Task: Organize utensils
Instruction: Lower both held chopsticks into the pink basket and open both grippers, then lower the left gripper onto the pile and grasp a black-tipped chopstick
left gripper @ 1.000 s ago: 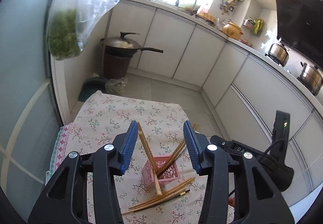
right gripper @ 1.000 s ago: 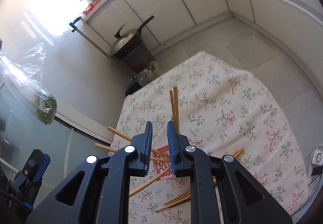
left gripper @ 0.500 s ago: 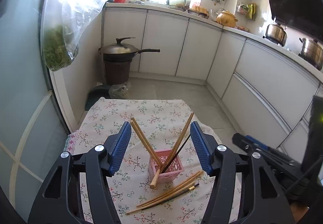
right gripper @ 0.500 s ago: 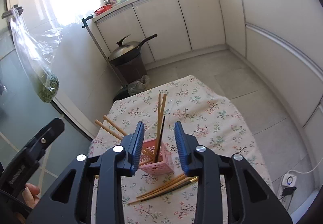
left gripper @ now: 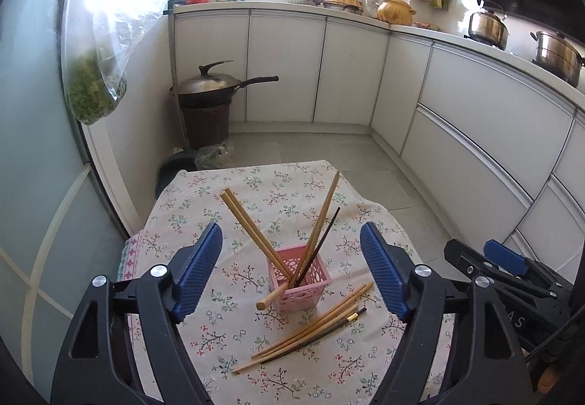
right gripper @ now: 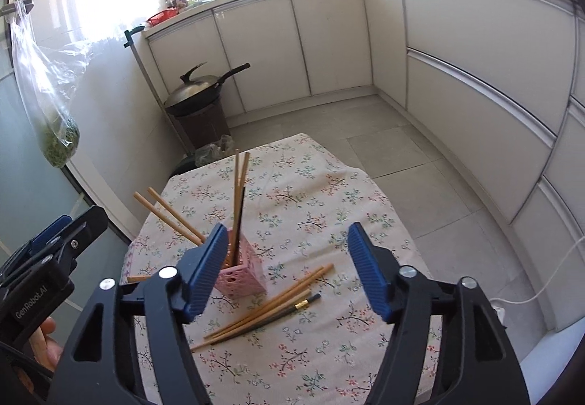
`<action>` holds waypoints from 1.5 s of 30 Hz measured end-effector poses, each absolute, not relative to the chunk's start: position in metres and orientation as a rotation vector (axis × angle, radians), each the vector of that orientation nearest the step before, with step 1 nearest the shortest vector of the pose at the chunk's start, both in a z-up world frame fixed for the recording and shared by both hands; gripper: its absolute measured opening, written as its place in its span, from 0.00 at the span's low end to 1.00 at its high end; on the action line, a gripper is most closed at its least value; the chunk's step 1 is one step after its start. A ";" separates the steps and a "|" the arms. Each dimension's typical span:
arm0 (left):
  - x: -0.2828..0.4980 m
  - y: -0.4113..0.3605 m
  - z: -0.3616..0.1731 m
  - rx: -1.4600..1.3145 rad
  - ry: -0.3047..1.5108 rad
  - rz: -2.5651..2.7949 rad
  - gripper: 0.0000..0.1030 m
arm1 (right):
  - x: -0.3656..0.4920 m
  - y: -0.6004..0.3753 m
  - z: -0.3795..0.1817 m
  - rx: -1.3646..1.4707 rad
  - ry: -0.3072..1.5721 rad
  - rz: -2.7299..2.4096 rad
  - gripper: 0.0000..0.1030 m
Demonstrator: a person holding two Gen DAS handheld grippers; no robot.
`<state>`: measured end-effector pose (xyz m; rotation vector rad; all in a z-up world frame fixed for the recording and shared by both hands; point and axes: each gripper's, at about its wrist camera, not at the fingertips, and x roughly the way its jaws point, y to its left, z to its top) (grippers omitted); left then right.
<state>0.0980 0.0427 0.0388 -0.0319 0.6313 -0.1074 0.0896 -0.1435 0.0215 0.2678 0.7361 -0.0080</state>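
Note:
A pink lattice holder (left gripper: 297,277) (right gripper: 243,275) stands on the floral tablecloth (left gripper: 234,193) (right gripper: 314,193). Several wooden chopsticks and one black one lean out of it (left gripper: 321,218) (right gripper: 239,193). A loose bundle of wooden chopsticks and one black chopstick with a gold band lies on the cloth beside it (left gripper: 314,326) (right gripper: 270,308). My left gripper (left gripper: 290,277) is open and empty, above and behind the holder. My right gripper (right gripper: 285,269) is open and empty, above the holder and the loose bundle.
The small table ends close on all sides, with tiled floor (right gripper: 420,156) beyond. A lidded wok on a dark stand (left gripper: 208,90) sits by the far wall. A bag of greens (left gripper: 95,90) hangs at left. White cabinets (left gripper: 475,134) run along the right.
The right gripper has opened wide and let go of the chopsticks, which now stand in the holder. Both grippers have drawn back and up from the holder.

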 end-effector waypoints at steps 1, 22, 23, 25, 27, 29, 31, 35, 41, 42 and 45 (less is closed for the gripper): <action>0.097 0.041 0.038 -0.027 0.632 -0.110 0.78 | 0.087 -0.146 0.021 0.272 0.731 -0.015 0.75; 0.132 -0.053 -0.048 0.204 0.963 -0.323 0.93 | -0.004 -0.213 -0.080 0.368 1.070 -0.062 0.94; 0.139 -0.060 -0.058 0.200 1.008 -0.351 0.93 | -0.004 -0.213 -0.084 0.370 1.083 -0.062 0.94; 0.156 -0.073 -0.082 0.190 1.116 -0.408 0.93 | -0.005 -0.215 -0.089 0.370 1.104 -0.070 0.94; 0.170 -0.083 -0.108 0.189 1.213 -0.447 0.93 | -0.006 -0.219 -0.092 0.398 1.114 -0.077 0.94; 0.182 -0.089 -0.136 0.218 1.302 -0.456 0.88 | -0.005 -0.224 -0.096 0.440 1.134 -0.059 0.94; 0.190 -0.088 -0.161 0.257 1.376 -0.445 0.74 | -0.002 -0.226 -0.103 0.478 1.167 -0.041 0.94; 0.203 -0.079 -0.191 0.262 1.444 -0.429 0.61 | 0.001 -0.225 -0.112 0.515 1.218 -0.012 0.94; 0.209 -0.086 -0.204 0.271 1.457 -0.471 0.51 | 0.003 -0.221 -0.114 0.507 1.233 0.008 0.94; 0.210 -0.087 -0.207 0.279 1.458 -0.472 0.49 | 0.004 -0.222 -0.115 0.511 1.237 0.009 0.94; 0.215 -0.088 -0.213 0.277 1.465 -0.484 0.44 | 0.005 -0.227 -0.118 0.537 1.244 0.002 0.94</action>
